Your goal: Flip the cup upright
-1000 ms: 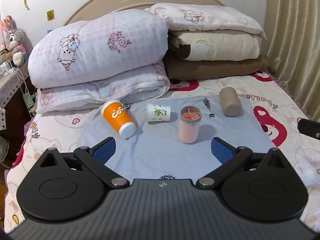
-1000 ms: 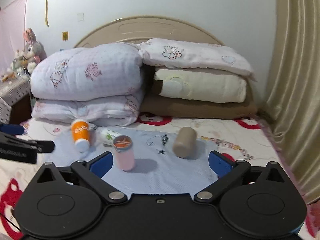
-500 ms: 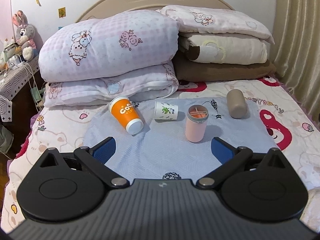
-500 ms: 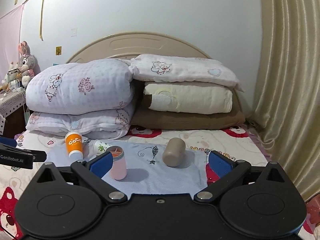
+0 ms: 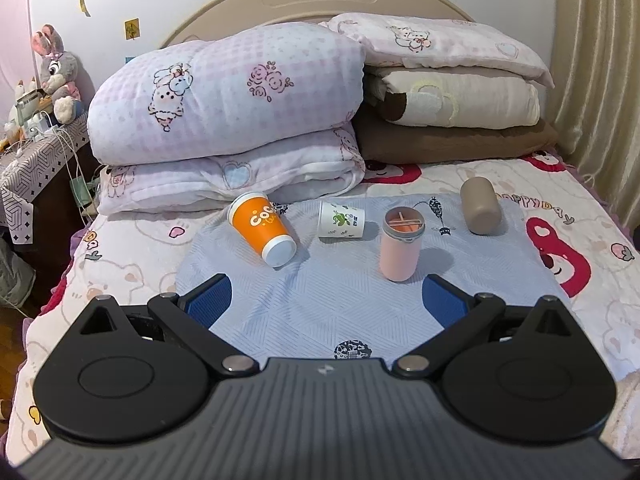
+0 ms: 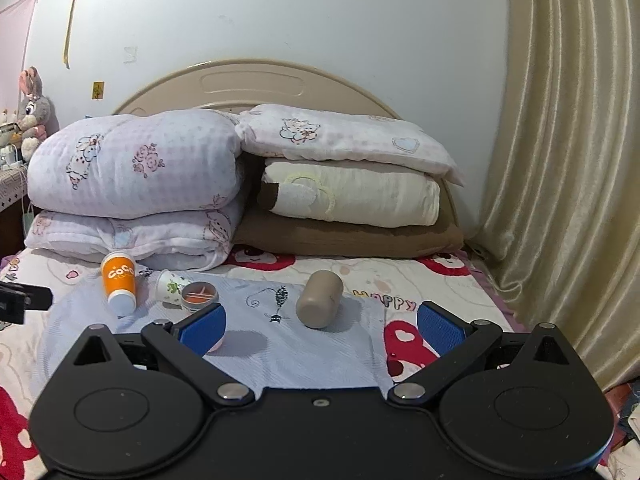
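Lying tipped: orange cup [image 5: 262, 229], white cup [image 5: 341, 220], beige cup [image 5: 478, 205] | ahead of, apart from left gripper [image 5: 328, 297], right gripper [image 6: 321, 325] | both spread, empty

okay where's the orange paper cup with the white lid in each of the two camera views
Left wrist: orange paper cup with white lid, lying left of centre on the blue cloth.
Right wrist: same cup, far left, at the cloth's edge.
Shared landmark: small white printed paper cup, just right of it.
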